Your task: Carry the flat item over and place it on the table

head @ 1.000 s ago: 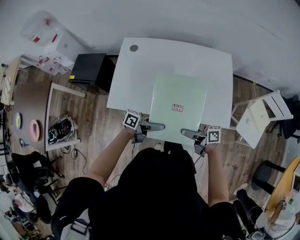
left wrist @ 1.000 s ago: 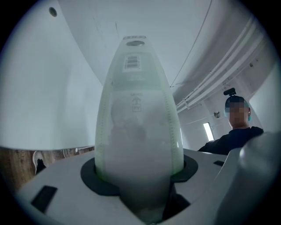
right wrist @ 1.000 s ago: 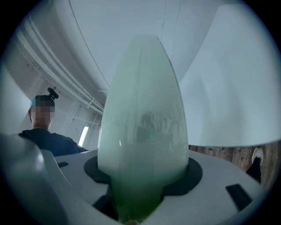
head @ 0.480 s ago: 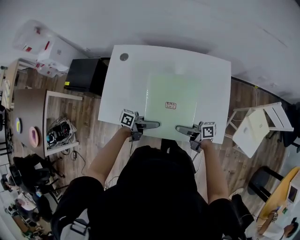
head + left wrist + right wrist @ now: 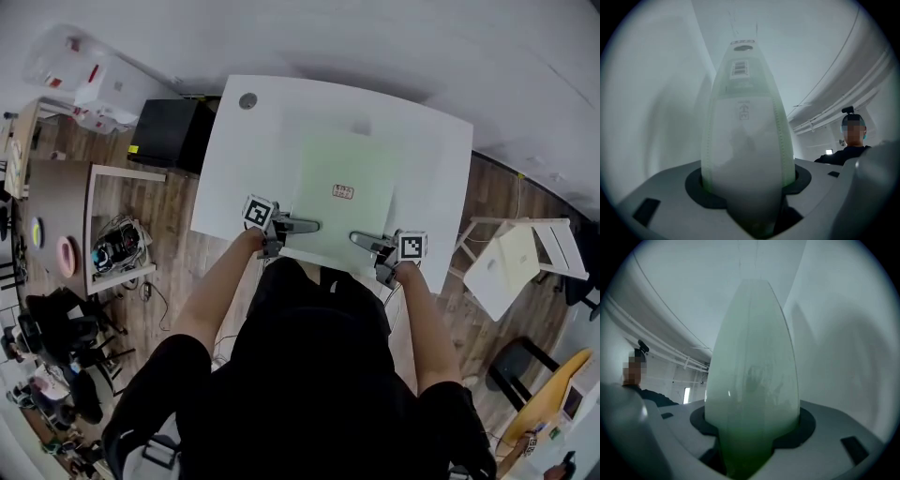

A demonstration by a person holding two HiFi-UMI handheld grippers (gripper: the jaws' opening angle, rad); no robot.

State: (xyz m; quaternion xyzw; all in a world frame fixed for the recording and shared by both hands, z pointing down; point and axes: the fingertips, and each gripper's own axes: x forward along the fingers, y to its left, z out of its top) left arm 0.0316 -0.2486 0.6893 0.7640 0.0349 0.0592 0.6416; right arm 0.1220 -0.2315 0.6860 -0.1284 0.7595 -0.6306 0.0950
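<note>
The pale green flat square panel (image 5: 342,187), with a small label at its middle, is lying level over the white rectangular table (image 5: 246,150), its near edge just inside the table's near edge. I cannot tell whether it is touching the top. It is showing no sag though gripped only along that near edge, so I am judging it stiff and light, its glossy face perhaps slippery. Two holds set well apart on one edge are suiting it. The left gripper (image 5: 302,225) is pinching the near-left stretch of that edge and the right gripper (image 5: 366,241) the near-right, each with its jaws clamped on the panel. A black cabinet (image 5: 169,141) is standing just beside the table's left.
</note>
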